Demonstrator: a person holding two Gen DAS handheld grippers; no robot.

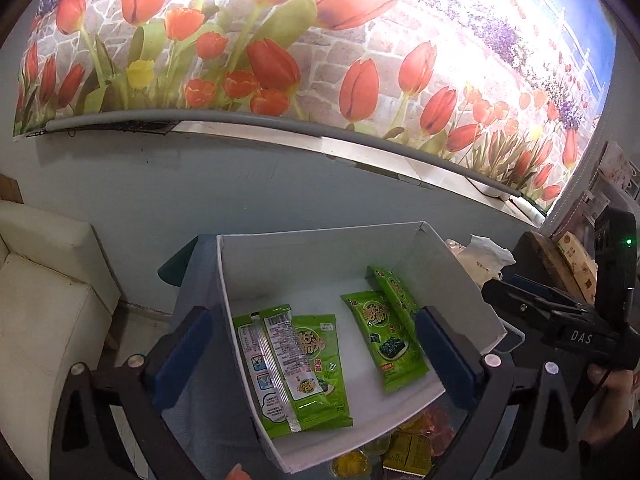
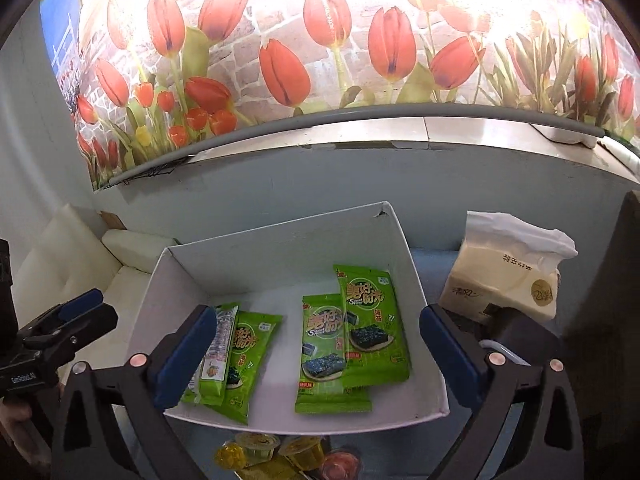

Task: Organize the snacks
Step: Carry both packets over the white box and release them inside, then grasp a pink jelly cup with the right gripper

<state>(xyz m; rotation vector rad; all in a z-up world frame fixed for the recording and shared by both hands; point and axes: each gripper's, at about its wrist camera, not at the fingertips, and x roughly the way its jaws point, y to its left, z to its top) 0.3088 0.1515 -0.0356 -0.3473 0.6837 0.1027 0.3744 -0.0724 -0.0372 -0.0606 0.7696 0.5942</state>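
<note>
— So, starting at our left: we see a cream sofa (image 1: pixel 48 300) against the pale wall, and our left gripper (image 1: pixel 312 354) hangs over the white box (image 1: pixel 320 252) with its blue-padded fingers spread wide, nothing between them.

— Agreed, nothing is held. Inside the box, the left pair of seaweed packets (image 1: pixel 298 368) lies flat on the floor of it, one turned back-side up and overlapping the other.

— And further right in the same box we see the right pair of seaweed packets (image 2: pixel 352 336), faces up, one partly over the other, near the right wall. The two pairs lie apart from each other.

— In front of the box's near edge, we make out small jelly cups (image 2: pixel 272 454), yellow and reddish, on the table; the view there is dim.

— Our right gripper (image 2: pixel 320 354) also hovers above the box, fingers wide apart and gripping nothing. From the left camera we see its fingers side-on, so that view alone doesn't settle it.

— Right of the box stands a tissue pack (image 2: pixel 512 276), just beside the box wall but not touching that we can tell. Behind everything runs a tulip mural (image 2: pixel 320 40) above a grey ledge.
</note>
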